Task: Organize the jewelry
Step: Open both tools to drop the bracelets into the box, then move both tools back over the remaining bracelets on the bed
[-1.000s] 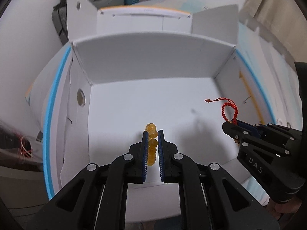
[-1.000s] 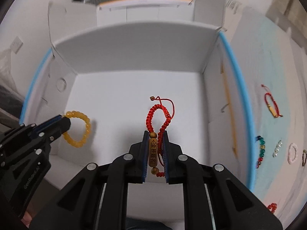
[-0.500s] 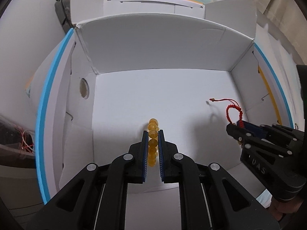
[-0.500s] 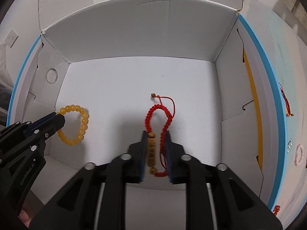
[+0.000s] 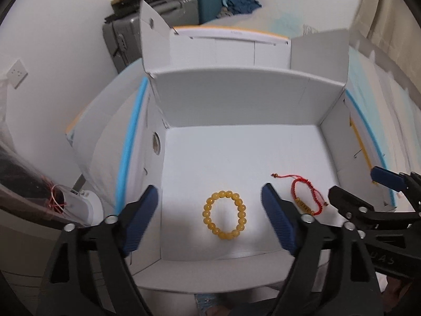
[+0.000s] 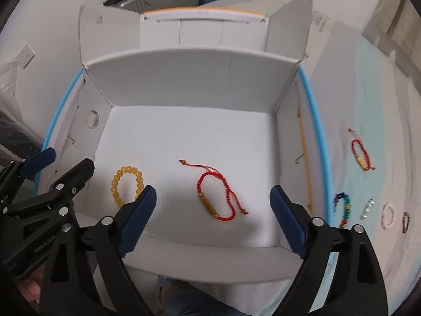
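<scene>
An open white cardboard box [image 6: 189, 84] with raised flaps fills the centre of both views, and it is set on a pale surface [image 6: 373, 100] tinted light blue toward the right. Behind the box, at the top of the frame, grey and teal suitcases [image 5: 163, 8] are seen against a white wall, and a white wall socket [image 5: 16, 73] is seen at the far left. On the white floor of the box two bracelets lie flat and apart: a yellow bead bracelet [image 5: 225, 215] and, to its right, a red cord bracelet [image 6: 215, 196] with a tan engraved bar and loose knotted ends. The left gripper [image 5: 210, 220] is seen in the lower part of its own view with its jaws spread wide, having just been opening; the bead bracelet lies between and below them, untouched by the blue pads. The right gripper [image 6: 213, 220] is likewise spread wide after just opening, with the red cord bracelet lying free below the gap. Only in the right wrist view are more bracelets shown outside the box at the right edge: another red cord one [image 6: 361, 155], a multicoloured bead one [image 6: 343, 210], a pale one [image 6: 389, 214] and two small ones too blurred to name. Only in the left wrist view is a dark bag with red string [image 5: 56, 200] shown at the lower left.
</scene>
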`<state>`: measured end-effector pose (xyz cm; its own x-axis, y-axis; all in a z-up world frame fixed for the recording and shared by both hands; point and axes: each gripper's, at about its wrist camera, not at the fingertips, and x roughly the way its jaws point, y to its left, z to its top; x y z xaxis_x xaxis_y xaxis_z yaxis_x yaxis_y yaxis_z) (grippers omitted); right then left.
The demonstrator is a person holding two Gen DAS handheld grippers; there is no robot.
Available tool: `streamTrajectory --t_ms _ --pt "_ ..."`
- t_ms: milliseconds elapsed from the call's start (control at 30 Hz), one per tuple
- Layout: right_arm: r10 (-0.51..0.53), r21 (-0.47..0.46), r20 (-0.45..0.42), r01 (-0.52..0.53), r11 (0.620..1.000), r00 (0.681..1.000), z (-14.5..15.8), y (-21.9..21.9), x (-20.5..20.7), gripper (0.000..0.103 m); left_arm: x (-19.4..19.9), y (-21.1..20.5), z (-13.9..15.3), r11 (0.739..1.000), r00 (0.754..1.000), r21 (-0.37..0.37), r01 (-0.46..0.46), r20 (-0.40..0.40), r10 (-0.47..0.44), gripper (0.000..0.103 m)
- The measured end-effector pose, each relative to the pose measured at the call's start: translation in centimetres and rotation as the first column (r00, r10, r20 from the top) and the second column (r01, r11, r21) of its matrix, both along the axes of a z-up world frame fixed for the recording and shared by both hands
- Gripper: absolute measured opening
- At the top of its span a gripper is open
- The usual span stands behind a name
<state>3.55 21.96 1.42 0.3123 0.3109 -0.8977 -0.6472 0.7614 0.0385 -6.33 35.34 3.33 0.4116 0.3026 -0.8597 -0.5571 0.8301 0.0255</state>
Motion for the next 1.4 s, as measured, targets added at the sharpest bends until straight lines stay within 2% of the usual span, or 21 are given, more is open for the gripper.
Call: streamTrajectory --t_ms 67,167,400,500,567,767,1033,1233,1267,1400 --pt "-0.021 0.017 0.022 0.021 1.000 1.000 1.1 -0.6 0.4 0.093 -0.5 -0.2 0.9 1.000 1.000 0.009 -0.007 0.014 0.007 0.093" --pt "-0.052 0.045 0.039 0.051 0.998 0.998 2.4 -2.0 0.6 0.094 -0.7 -1.3 2.0 1.000 0.999 0.023 0.014 0.035 -0.015 0.097" --pt "-0.122 0.096 0.101 0.112 0.989 0.987 4.6 -6.3 -0.1 0.095 -0.7 -4.2 3.7 0.998 0.996 0.034 0.052 0.071 -0.055 0.097" --pt "-0.175 0.126 0.141 0.158 0.979 0.974 5.8 -9.2 -0.5 0.095 -0.5 -6.0 4.6 0.996 0.991 0.044 0.080 0.103 -0.084 0.097" --pt "-0.203 0.138 0.158 0.182 0.974 0.966 6.2 -11.0 -0.6 0.095 -0.5 -7.2 5.1 0.993 0.982 0.026 0.112 0.148 -0.114 0.097" --pt "-0.305 0.170 0.196 0.274 0.947 0.932 7.4 -16.9 -0.6 0.095 0.8 -11.6 5.7 0.978 0.966 0.052 0.200 0.157 -0.206 0.097" --pt "-0.385 0.164 0.199 0.357 0.920 0.901 7.1 -23.7 -0.9 0.095 3.3 -17.3 5.6 0.954 0.936 0.032 0.299 0.186 -0.299 0.097" --pt "-0.449 0.152 0.184 0.426 0.892 0.874 5.9 -28.2 -0.5 0.095 5.6 -22.5 4.7 0.920 0.903 0.050 0.389 0.175 -0.392 0.097" --pt "-0.472 0.146 0.176 0.451 0.880 0.864 5.2 -30.1 -0.4 0.095 6.0 -23.3 4.5 0.914 0.899 0.048 0.402 0.169 -0.404 0.097" --pt "-0.495 0.129 0.172 0.479 0.868 0.851 4.2 -32.3 -0.4 0.095 7.4 -26.1 3.5 0.895 0.881 0.043 0.444 0.160 -0.445 0.097"
